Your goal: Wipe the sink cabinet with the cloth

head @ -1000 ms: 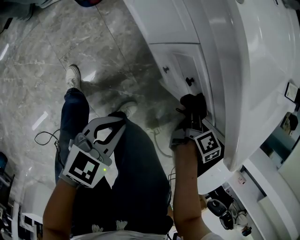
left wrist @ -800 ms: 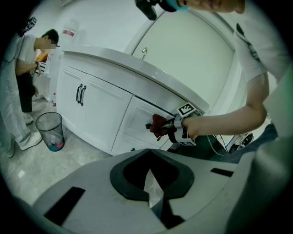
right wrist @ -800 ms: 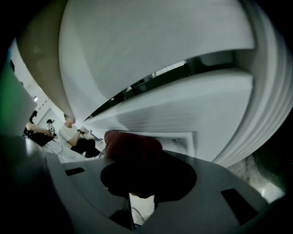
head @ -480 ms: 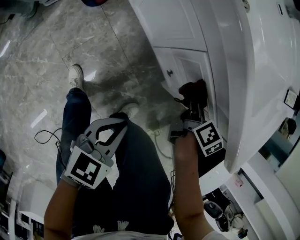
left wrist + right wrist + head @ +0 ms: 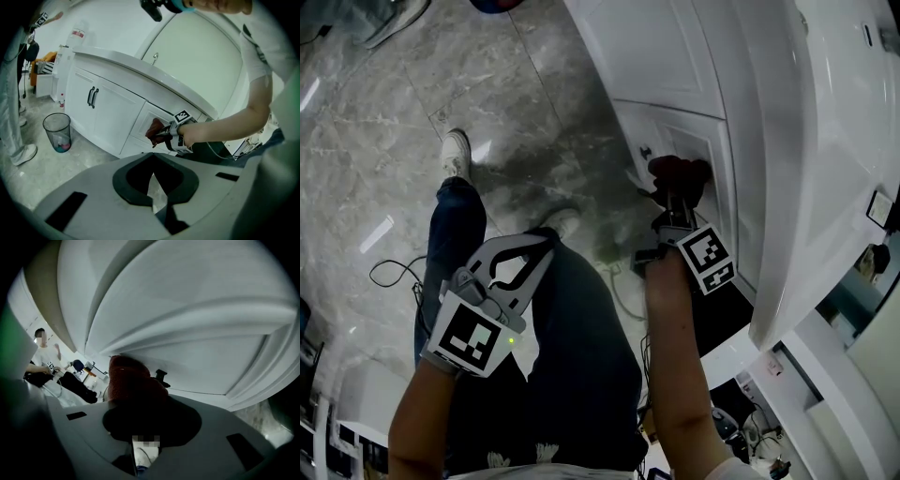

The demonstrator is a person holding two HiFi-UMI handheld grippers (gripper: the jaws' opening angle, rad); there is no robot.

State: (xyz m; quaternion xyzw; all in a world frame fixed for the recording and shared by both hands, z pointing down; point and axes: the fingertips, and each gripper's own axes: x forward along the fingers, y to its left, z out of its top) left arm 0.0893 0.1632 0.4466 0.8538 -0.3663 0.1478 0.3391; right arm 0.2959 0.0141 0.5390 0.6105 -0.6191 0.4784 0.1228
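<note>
Dark-red cloth (image 5: 129, 378), bunched | R claw (image 5: 677, 195) grips it | L claw (image 5: 153, 201) closed, empty

No text, brand or number can be read on anything in view.

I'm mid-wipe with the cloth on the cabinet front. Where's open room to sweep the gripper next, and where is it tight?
Open: the cabinet's flat door panel beyond the knob, and the floor between the shoe and that door. Tight: the cloth in the right gripper sits close beside the knob, under the countertop overhang.
</note>
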